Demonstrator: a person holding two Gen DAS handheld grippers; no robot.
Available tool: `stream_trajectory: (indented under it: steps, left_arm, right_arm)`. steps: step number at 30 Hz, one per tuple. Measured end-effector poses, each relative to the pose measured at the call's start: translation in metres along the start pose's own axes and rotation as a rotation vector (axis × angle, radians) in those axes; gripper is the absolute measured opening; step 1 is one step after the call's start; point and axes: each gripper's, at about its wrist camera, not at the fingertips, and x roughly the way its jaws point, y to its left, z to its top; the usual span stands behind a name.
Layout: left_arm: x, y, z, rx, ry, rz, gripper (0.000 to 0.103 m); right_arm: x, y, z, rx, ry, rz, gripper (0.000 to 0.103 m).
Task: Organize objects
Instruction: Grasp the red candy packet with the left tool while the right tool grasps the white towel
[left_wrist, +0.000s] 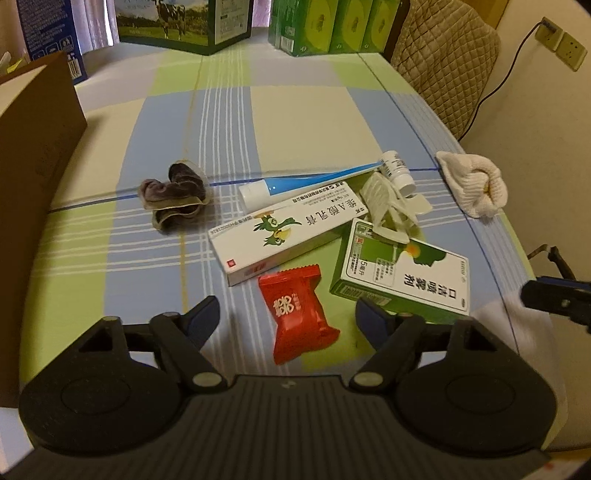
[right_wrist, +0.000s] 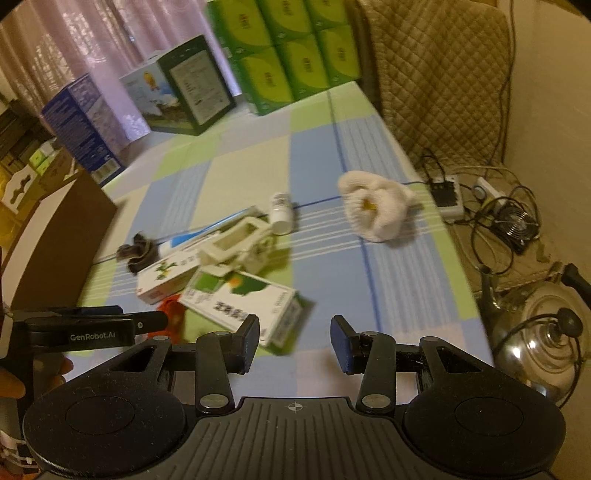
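**Table stock: mixed small items in one loose cluster**

Your left gripper hangs with its fingers spread wide and empty, low over the near edge of the checked blue, green and cream tablecloth. Your right gripper is likewise parted and holds nothing.

1. Red foil sweet packet: flat on the cloth between your left fingers, long axis running away from you, slightly slanted.
2. Long white carton with a green bird print: just beyond the packet, long axis slanting from near-left to far-right.
3. Green-and-white medicine box: right of the packet, near end overhanging it slightly in the right wrist view.
4. Cream plastic hair claw: resting on the green box's far corner.
5. Blue-and-white tube: behind the long carton, cap to the left.
6. Small white bottle: on its side at the tube's flat end.
7. Dark crumpled cloth: left of the cluster, apart.
8. White knitted sock bundle: right, well apart, near the table edge.
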Motion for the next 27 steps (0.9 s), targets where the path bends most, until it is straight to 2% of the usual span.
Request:
stream_trajectory:
  steps: [4, 9, 16, 19, 21, 27]
  left_arm:
    - [0.014, 0.0, 0.004, -0.005, 0.017, 0.02, 0.07]
    - [0.026, 0.002, 0.005, -0.007, 0.05, 0.044, 0.06]
    - [0.034, -0.002, 0.008, 0.003, 0.05, 0.069, 0.056]
    - [0.033, -0.004, 0.008, 0.009, 0.043, 0.067, 0.046]
    - [0.032, -0.006, 0.007, 0.023, 0.042, 0.067, 0.033]
    - [0.022, 0.002, 0.0, 0.002, 0.042, 0.073, 0.028]
  right_arm:
    - [0.0, -0.015, 0.003, 0.022, 0.0, -0.018, 0.04]
    - [0.001, -0.031, 0.008, 0.044, -0.003, -0.031, 0.04]
    - [0.004, -0.043, 0.014, 0.053, -0.003, -0.036, 0.04]
    - [0.007, -0.045, 0.017, 0.047, -0.004, -0.035, 0.04]
    - [0.009, -0.048, 0.02, 0.043, -0.007, -0.035, 0.04]
    - [0.016, -0.052, 0.033, -0.005, -0.044, -0.041, 0.04]
